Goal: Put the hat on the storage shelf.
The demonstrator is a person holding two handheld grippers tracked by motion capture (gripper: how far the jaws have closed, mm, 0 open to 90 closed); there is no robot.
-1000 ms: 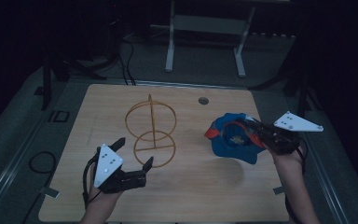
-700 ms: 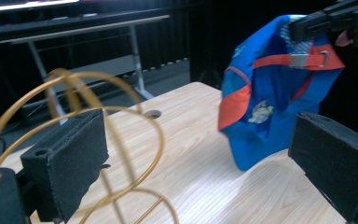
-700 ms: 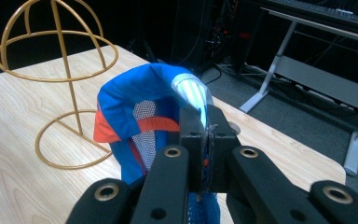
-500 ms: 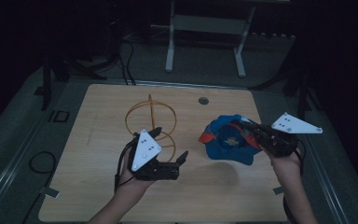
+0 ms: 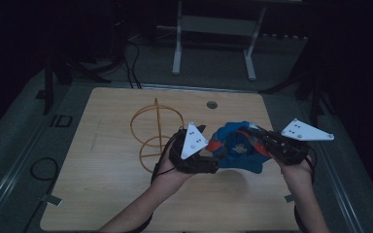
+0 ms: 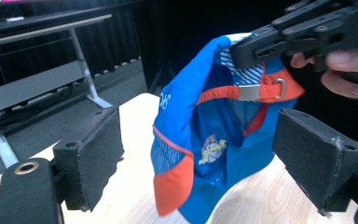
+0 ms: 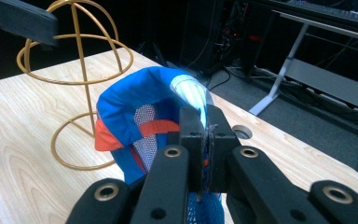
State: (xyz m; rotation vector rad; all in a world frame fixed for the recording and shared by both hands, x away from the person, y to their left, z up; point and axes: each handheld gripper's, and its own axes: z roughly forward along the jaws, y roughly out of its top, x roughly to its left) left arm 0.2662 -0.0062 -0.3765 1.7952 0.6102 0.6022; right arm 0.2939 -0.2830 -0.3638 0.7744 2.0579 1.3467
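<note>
We see a blue cap with orange trim, held up off the counter just to the right of the gold wire stand. It hangs crumpled, its inside turned toward us: mesh lining, a small round logo, an orange strap with a metal buckle across the back opening. Its orange-edged brim droops downward. A fold near the top is pinched; the lower part dangles free, away from the stand.
</note>
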